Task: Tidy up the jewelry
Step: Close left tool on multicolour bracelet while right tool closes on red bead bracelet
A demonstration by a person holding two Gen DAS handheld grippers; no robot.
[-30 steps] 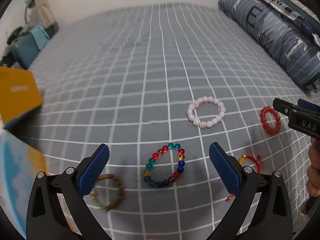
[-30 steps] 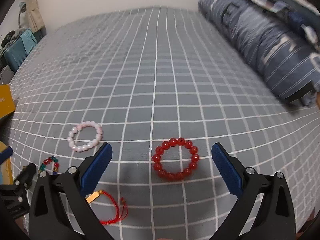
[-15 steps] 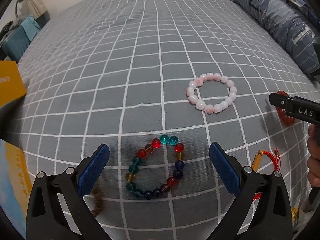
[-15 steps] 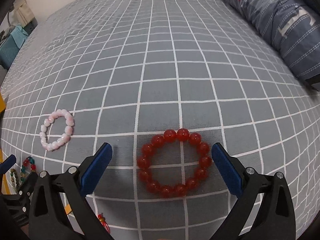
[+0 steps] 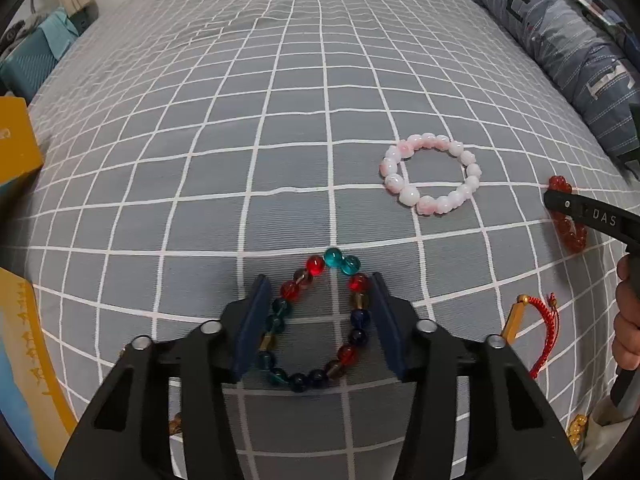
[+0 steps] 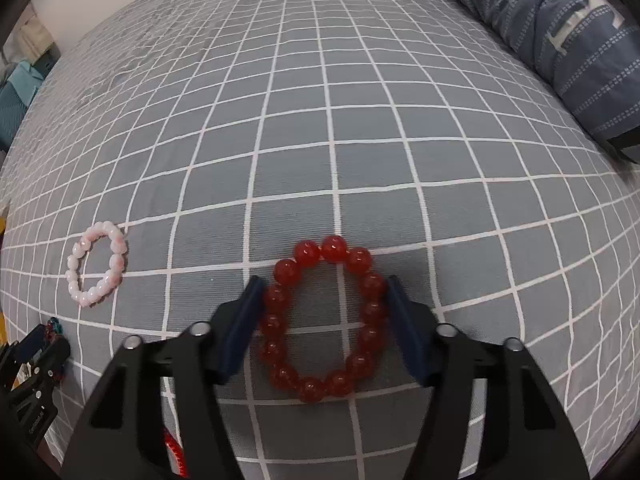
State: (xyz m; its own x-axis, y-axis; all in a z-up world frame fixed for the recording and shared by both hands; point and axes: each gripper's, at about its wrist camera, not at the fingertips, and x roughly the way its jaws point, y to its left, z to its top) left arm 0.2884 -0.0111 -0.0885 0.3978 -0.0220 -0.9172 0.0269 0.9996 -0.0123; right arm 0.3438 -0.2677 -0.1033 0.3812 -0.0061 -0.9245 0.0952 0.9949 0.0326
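Observation:
My left gripper (image 5: 318, 326) has its blue pads closed against both sides of a multicoloured bead bracelet (image 5: 356, 354) lying on the grey checked bedsheet (image 5: 280, 120). My right gripper (image 6: 324, 328) has its pads closed against both sides of a red bead bracelet (image 6: 362, 260) on the same sheet. A pink-white bead bracelet (image 5: 430, 172) lies between them; it also shows in the right wrist view (image 6: 98, 264). A red cord bracelet with a gold tube (image 5: 536, 320) lies at the right of the left wrist view.
Yellow boxes (image 5: 14, 144) sit at the left edge of the bed. A rolled blue striped duvet (image 5: 560, 36) lies along the right side. A brown bead bracelet (image 5: 174, 426) is mostly hidden under the left gripper. Small gold beads (image 5: 576, 428) lie at lower right.
Both grippers have come down onto the sheet and closed from wide open onto their bracelets: the left on the multicoloured one, the right on the red one.

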